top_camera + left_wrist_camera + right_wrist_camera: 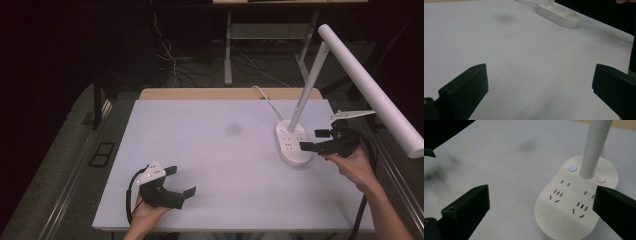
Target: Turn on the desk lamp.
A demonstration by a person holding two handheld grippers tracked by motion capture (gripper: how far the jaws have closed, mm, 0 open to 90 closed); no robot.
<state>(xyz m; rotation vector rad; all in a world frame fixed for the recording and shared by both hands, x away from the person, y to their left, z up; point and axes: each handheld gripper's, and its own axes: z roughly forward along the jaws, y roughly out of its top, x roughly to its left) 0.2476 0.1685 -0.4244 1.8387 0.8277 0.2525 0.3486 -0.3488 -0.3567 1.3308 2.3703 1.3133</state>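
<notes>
A white desk lamp stands at the right of the table: its oval base (292, 142) carries power sockets, and a slanted stem rises to a long white tube head (372, 90). In the right gripper view the base (574, 202) shows a lit blue button (572, 167) and a plain white button (601, 179) beside the stem (595, 147). My right gripper (316, 139) is open, hovering just right of the base with its jaws toward it. My left gripper (181, 181) is open near the table's front left, with nothing between its jaws. The base (557, 15) also appears far off in the left gripper view.
The white table top (220, 165) has a faint dark smudge (233, 129) near its middle. A white cord (265, 97) runs from the lamp base to the back edge. Beyond the table are desk legs and cables on the floor.
</notes>
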